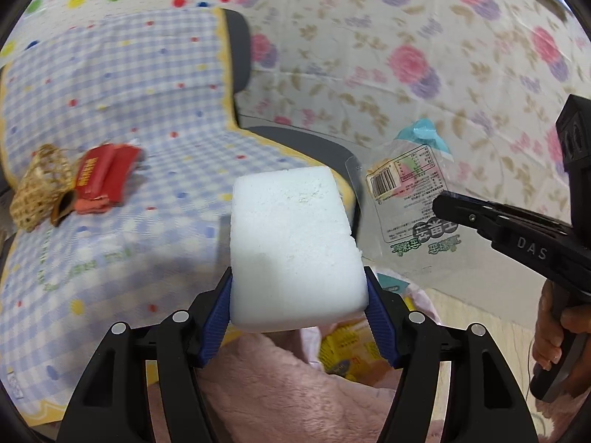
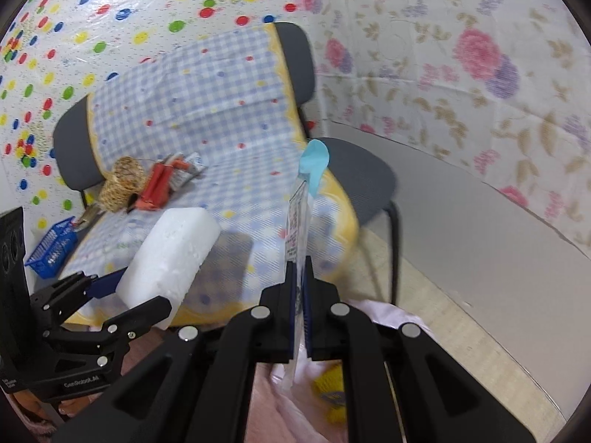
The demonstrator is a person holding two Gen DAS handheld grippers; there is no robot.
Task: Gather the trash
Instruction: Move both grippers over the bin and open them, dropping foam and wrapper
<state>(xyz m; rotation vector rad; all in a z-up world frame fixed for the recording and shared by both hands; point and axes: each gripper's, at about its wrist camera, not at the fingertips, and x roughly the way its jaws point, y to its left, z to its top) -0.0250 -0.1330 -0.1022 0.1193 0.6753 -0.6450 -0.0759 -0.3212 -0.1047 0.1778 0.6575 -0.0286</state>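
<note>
Left tongs (image 1: 299,295) clamp the white foam block (image 1: 295,243) across its near end above the chair's checked cloth (image 1: 110,85); likely light, crumbly. Right tongs (image 2: 299,310) pinch a thin plastic wrapper (image 2: 301,217) edge-on: flimsy, slippery.

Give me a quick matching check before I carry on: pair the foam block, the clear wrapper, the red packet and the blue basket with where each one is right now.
Things:
1. white foam block
2. clear printed wrapper
3. red packet
4. blue basket

Places:
A. lying on the checked chair cover beside the woven basket
B. pinched in the right gripper
C. down to the left of the chair
D. clamped in the left gripper

Pairs: 1-D, 2-B, 3-A, 4-C
</note>
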